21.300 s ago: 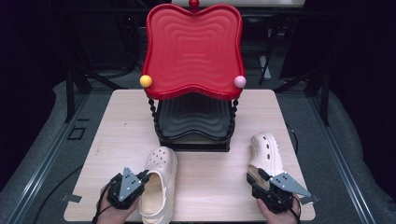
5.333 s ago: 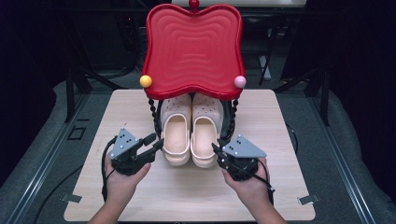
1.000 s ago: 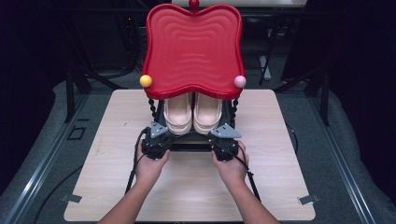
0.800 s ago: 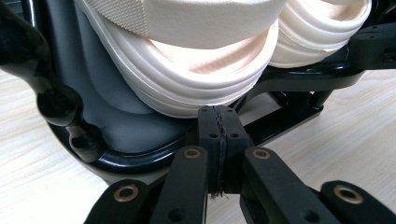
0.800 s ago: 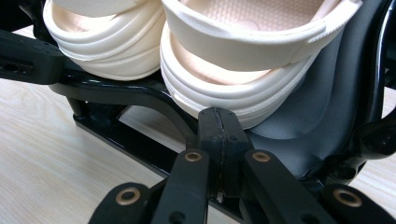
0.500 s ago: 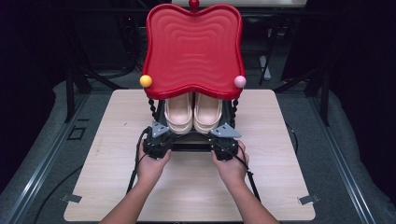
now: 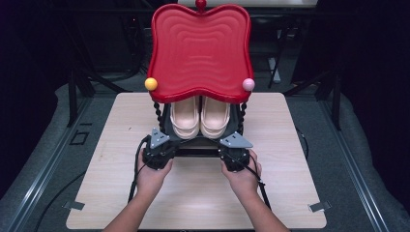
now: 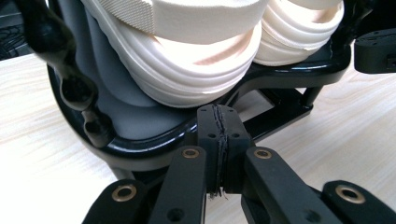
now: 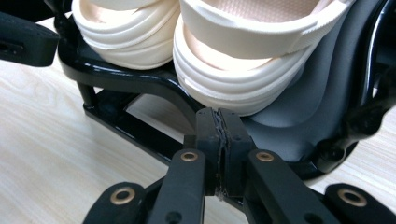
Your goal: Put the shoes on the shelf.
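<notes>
The two cream shoes (image 7: 199, 117) sit side by side on the lower grey shelf (image 8: 100, 102) of the rack, under the red top tray (image 7: 199, 48), heels toward me. In the left gripper view the nearer shoe (image 8: 187, 70) rests just above my jaws, and the right gripper view shows its partner (image 9: 247, 70) the same way. I judge the placing step to be at its end: both shoes are seated and I am nudging at the shelf's front edge. The next move, as I read it, calls for drawing both tools straight back without catching the black rim (image 9: 140, 81). My left gripper (image 8: 219, 140) has its jaws pressed together on nothing, tips against the rim. My right gripper (image 9: 219, 140) is likewise closed and empty, tips just at the shelf edge below the shoe.
</notes>
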The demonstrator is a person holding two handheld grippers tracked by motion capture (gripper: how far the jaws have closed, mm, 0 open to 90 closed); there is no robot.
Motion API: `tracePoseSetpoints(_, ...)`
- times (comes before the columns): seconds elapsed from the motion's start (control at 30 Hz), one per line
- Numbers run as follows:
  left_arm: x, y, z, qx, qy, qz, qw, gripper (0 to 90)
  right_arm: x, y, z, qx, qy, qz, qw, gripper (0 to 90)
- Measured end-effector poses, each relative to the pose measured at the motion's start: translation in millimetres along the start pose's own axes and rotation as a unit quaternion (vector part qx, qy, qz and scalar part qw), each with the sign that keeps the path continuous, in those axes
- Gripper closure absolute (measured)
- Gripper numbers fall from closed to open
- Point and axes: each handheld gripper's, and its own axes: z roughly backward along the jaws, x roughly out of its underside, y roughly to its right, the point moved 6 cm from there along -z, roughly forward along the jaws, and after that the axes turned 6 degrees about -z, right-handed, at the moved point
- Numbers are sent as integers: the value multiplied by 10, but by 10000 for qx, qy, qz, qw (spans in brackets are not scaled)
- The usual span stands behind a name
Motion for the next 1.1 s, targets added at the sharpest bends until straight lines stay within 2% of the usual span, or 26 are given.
tracePoseSetpoints(0.3, 83, 1, 171, 97, 114, -67, 9999, 869, 76, 1, 155, -63, -5, 151, 9999, 869)
tracePoseSetpoints(0.63, 173, -68, 406, 111, 270, -18, 9996, 813, 162, 49, 323, -150, 11, 94, 9998, 841)
tracePoseSetpoints(0.73, 249, -110, 521, 117, 303, 45, 9995, 793, 200, 82, 418, -155, 31, 91, 9998, 829)
tracePoseSetpoints(0.9, 361, -161, 654, 97, 348, 79, 9993, 738, 279, 150, 523, -191, 67, -71, 9998, 786)
tracePoseSetpoints(1.0, 430, -199, 729, 90, 361, 162, 9992, 683, 322, 217, 604, -231, 134, -205, 9994, 709)
tracePoseSetpoints(1.03, 430, -199, 729, 90, 361, 162, 9992, 663, 322, 217, 604, -231, 134, -205, 9994, 709)
tracePoseSetpoints(1.07, 481, -218, 782, 103, 393, 233, 9989, 638, 354, 266, 666, -256, 188, -333, 9989, 652)
tracePoseSetpoints(1.1, 506, -228, 806, 105, 426, 249, 9987, 620, 367, 283, 688, -260, 212, -362, 9988, 628)
